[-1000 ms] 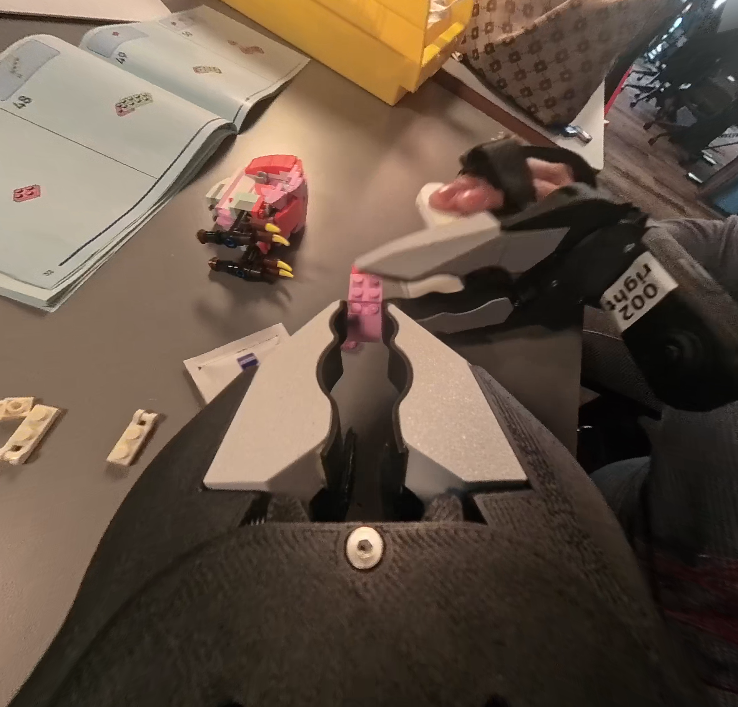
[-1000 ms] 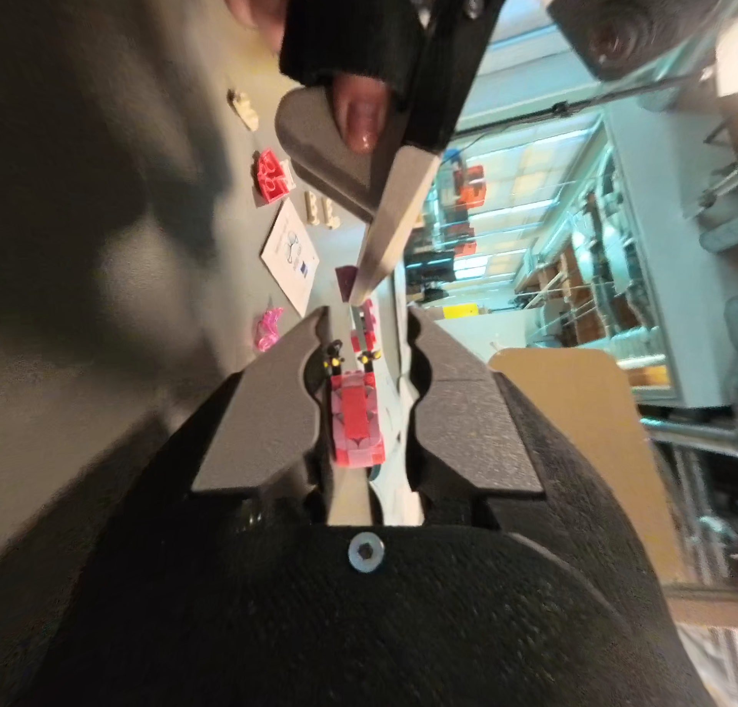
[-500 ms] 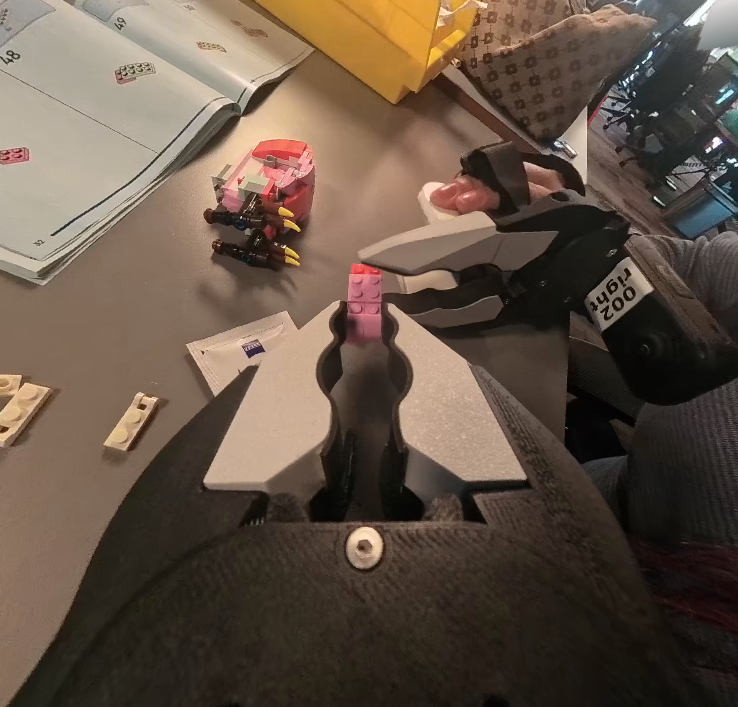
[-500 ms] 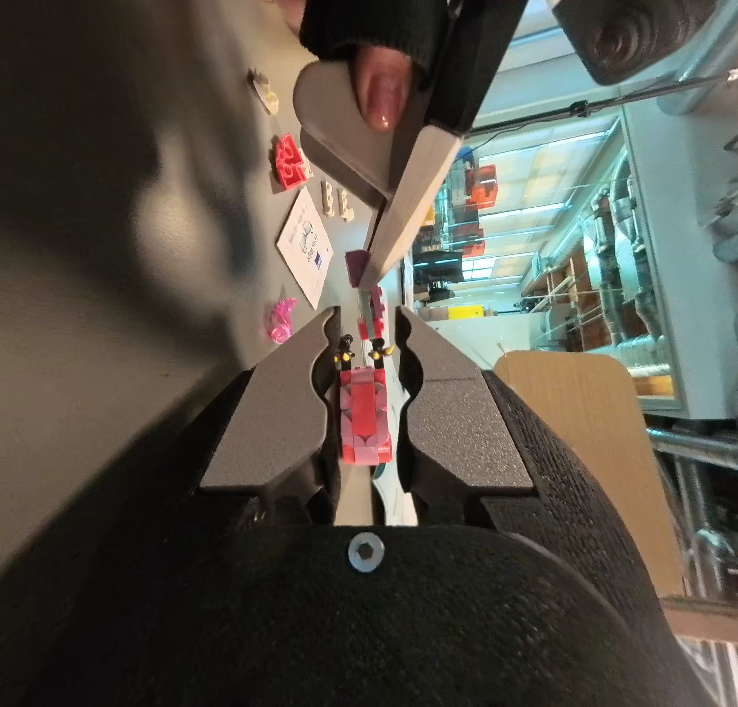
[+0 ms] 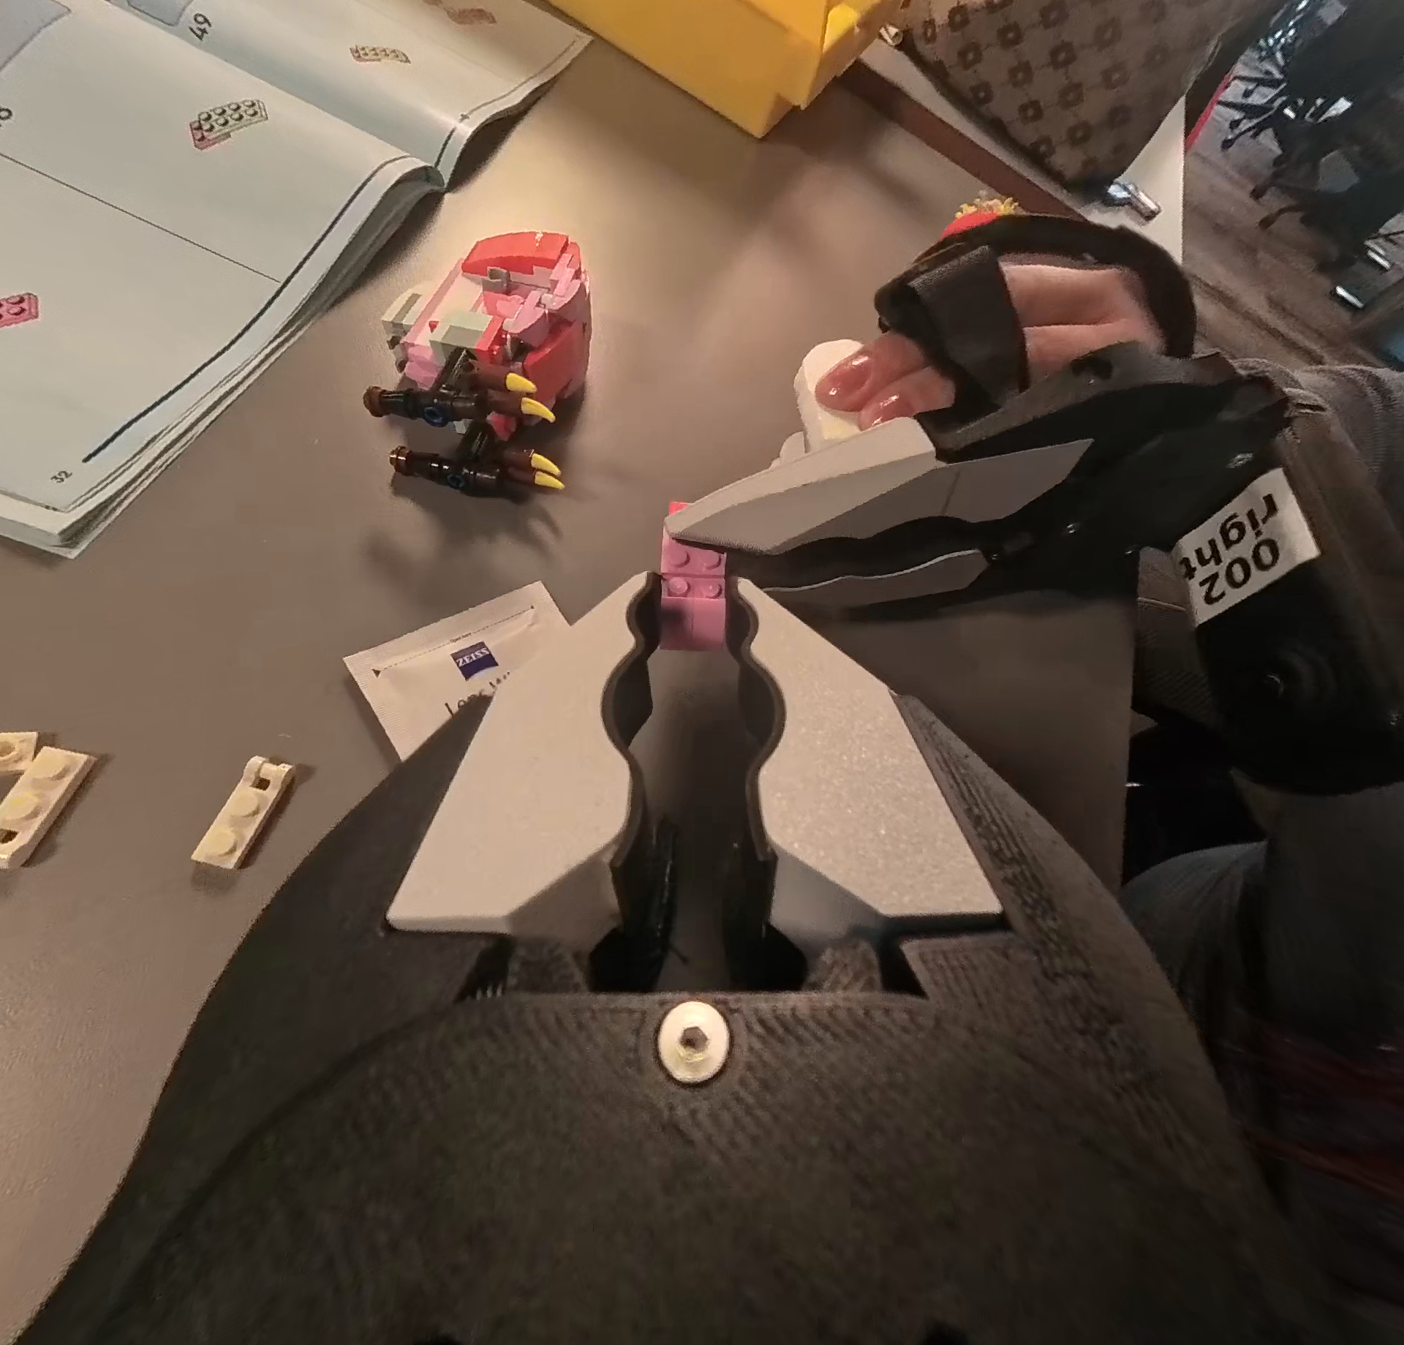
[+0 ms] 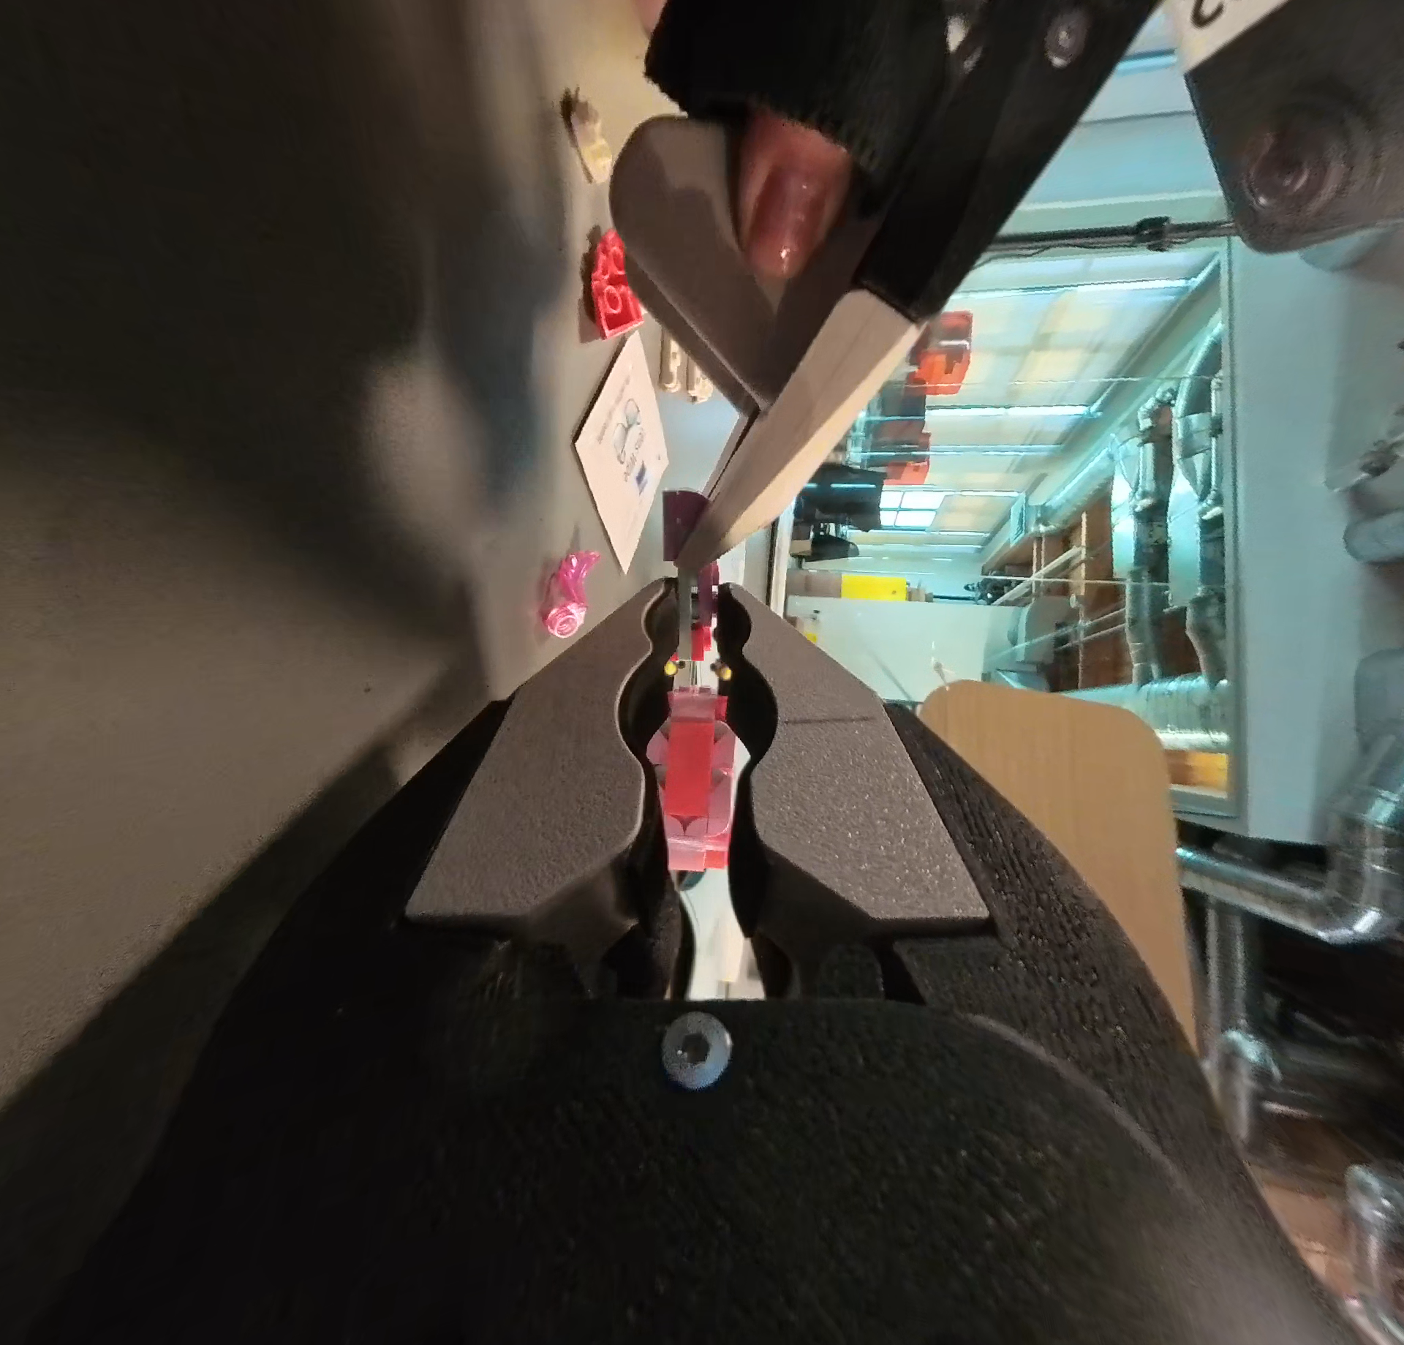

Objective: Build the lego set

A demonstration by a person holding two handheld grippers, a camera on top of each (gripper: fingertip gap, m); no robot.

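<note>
Grey bench (image 5: 684, 260) carries my open pale-blue instruction booklet (image 5: 190, 191) and a red-and-pink brick figure with yellow claws (image 5: 505, 343). My left gripper (image 5: 693, 609) has its fingers clamped on a pink studded brick stack (image 5: 693, 594), holding it upright so the right gripper (image 5: 695, 541) can work on its top. Compared with a second ago, the right fingers have narrowed around the stack's upper end, where a small red piece (image 5: 678, 508) sits.

Open table (image 5: 684, 260) between booklet (image 5: 190, 191) and yellow bin (image 5: 722, 24), only the brick model (image 5: 501, 351) in it. Sachet (image 5: 441, 670) and cream plates (image 5: 243, 811) clutter left; right gripper (image 5: 699, 541) blocks right.
</note>
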